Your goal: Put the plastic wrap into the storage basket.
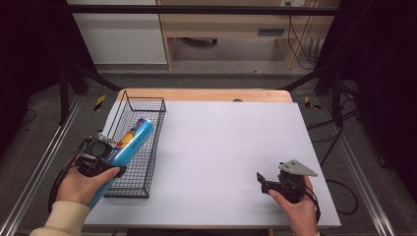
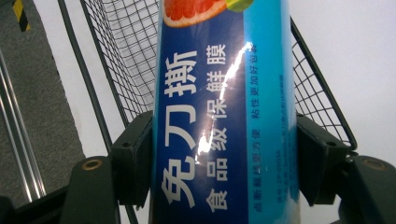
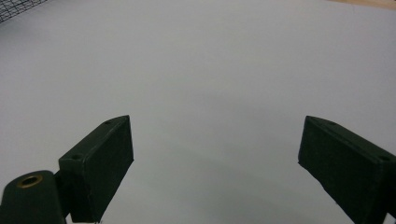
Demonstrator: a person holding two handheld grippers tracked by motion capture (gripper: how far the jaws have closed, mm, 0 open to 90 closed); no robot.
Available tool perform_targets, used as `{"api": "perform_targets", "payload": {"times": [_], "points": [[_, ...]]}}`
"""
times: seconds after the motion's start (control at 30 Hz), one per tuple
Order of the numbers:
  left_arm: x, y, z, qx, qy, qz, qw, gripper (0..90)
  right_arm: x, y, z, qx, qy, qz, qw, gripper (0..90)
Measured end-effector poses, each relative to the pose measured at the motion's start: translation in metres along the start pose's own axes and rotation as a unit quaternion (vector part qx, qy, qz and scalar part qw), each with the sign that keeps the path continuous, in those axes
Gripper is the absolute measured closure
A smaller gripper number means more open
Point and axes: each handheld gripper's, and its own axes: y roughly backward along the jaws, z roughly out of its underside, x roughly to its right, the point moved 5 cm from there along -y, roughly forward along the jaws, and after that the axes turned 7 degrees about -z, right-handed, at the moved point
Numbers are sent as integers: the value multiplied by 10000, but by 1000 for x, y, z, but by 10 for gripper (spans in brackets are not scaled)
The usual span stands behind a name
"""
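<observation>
A long blue cling-film package (image 1: 132,140) with a fruit picture and white lettering lies slanted over the black wire basket (image 1: 147,101) at the table's left side. My left gripper (image 1: 104,153) is shut on its middle. In the left gripper view both pads (image 2: 135,158) press the sides of the package (image 2: 224,116), with the basket mesh (image 2: 126,46) behind it. The package's near end sticks out past the hand toward the table's front edge. My right gripper (image 1: 260,181) is held low over the front right of the table; its jaws (image 3: 215,154) stand open and wide apart with nothing between them.
The pale grey table top (image 1: 231,142) spreads between the basket and the right hand. A wooden strip (image 1: 206,94) runs along its far edge. Black frame posts and cables stand on the floor at both sides.
</observation>
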Motion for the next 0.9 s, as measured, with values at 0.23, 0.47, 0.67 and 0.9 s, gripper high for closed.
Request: {"api": "perform_targets", "payload": {"times": [0.23, 0.47, 0.67, 0.9], "points": [[-7, -8, -1, -142, 102, -37, 9998, 321, -2, -1, 0, -37, -18, -47, 10000, 103], [-3, -13, -5, -304, 79, -65, 9995, 321, -1, -1, 0, -38, 7, -44, 10000, 104], [-2, -16, -10, -337, 81, -82, 9994, 321, -2, -1, 0, -35, -3, -70, 10000, 104], [3, -18, -13, -393, 63, -39, 9992, 321, -2, -1, 0, -33, 6, -81, 10000, 104]]}}
